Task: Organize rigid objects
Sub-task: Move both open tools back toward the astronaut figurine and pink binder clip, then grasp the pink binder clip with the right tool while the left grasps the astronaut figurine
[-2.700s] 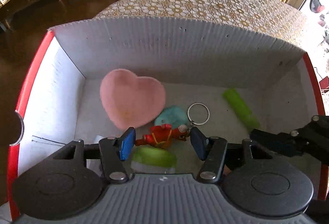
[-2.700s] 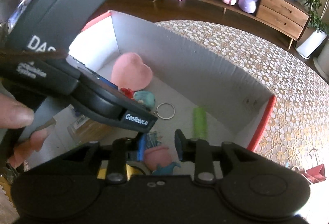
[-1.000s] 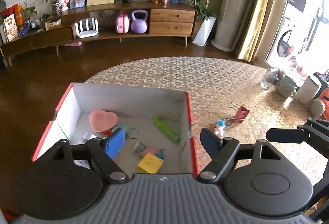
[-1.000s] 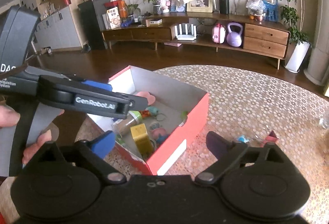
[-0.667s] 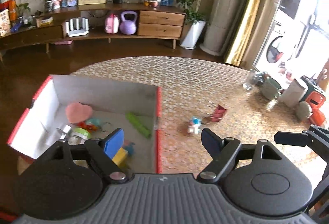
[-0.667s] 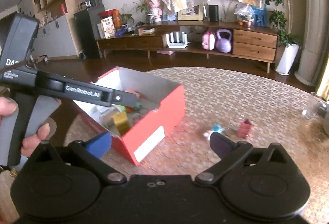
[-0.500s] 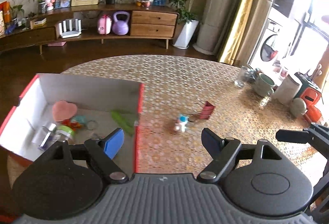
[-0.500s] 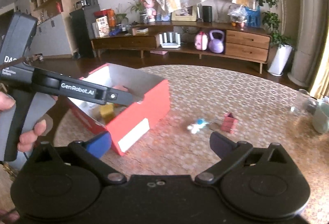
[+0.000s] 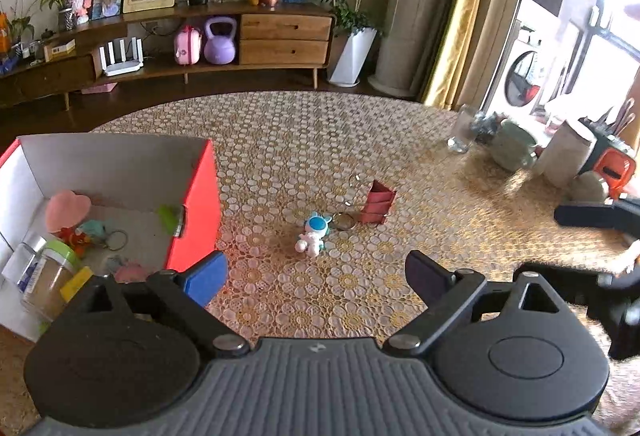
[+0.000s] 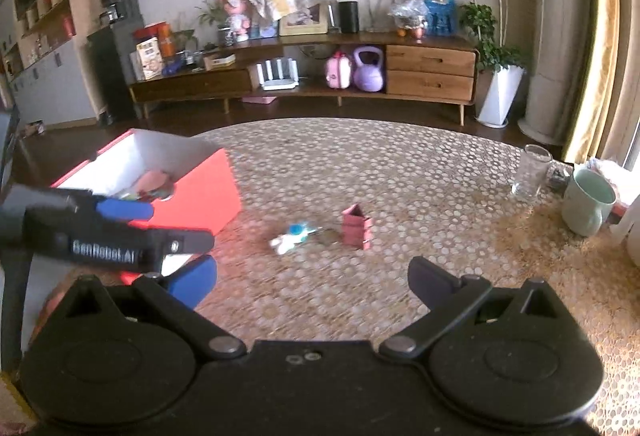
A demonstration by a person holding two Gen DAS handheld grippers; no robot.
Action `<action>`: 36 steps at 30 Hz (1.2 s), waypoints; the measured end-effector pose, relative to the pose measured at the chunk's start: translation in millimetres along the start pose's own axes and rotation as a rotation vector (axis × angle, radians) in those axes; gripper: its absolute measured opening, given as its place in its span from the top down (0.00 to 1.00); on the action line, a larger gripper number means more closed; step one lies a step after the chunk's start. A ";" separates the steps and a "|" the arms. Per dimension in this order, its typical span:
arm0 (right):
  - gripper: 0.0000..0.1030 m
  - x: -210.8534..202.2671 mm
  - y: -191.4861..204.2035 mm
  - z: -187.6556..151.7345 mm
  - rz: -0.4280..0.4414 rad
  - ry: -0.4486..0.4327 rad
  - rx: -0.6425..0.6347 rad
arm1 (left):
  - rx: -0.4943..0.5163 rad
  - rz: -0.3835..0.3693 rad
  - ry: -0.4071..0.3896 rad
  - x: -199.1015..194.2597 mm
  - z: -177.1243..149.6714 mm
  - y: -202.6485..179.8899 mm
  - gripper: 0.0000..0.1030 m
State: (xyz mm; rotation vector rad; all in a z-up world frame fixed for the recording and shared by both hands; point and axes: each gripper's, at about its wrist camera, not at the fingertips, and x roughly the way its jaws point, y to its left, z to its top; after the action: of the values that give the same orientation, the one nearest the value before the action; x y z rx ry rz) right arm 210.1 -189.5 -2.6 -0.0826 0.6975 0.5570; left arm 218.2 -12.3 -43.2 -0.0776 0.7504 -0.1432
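Note:
A red box (image 9: 196,203) with white inner walls stands at the left of the patterned round table and holds several small items. A small white and blue figure (image 9: 313,234) with a key ring lies on the cloth, and a pink binder clip (image 9: 378,201) stands just right of it. My left gripper (image 9: 316,278) hovers short of the figure, its jaws opening with nothing between them. My right gripper (image 10: 312,282) is open and empty, facing the same figure (image 10: 290,236) and binder clip (image 10: 356,226). The box (image 10: 200,183) shows at its left, partly behind the left gripper's finger.
A clear glass (image 10: 530,171), a pale green mug (image 10: 588,201) and other containers stand at the table's far right edge. A wooden sideboard (image 9: 240,35) lines the far wall. Bare patterned cloth surrounds the figure and clip.
Both grippers left the box, swung right and sank toward the table. The figure and binder clip now lie ahead of both. The left jaws have spread wider; the right jaws went from nearly shut to wide.

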 end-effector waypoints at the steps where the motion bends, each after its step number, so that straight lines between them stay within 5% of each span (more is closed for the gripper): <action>1: 0.01 6.3 -4.8 1.3 -0.002 0.004 0.008 | 0.002 0.012 0.003 5.1 -0.7 -2.3 0.07; 16: 0.02 106.4 -44.1 16.9 -0.020 0.101 0.013 | 0.019 0.066 0.000 89.7 -4.4 -13.9 0.07; 36: 0.33 196.1 -43.6 18.3 0.053 0.208 -0.053 | 0.010 0.044 0.021 152.3 -7.2 -4.0 0.10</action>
State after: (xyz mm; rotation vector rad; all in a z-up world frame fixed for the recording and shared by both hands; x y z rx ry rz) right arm 366.2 -132.1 -116.7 -0.1737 0.8891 0.6233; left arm 322.8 -40.3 -150.6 -0.0507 0.7714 -0.1061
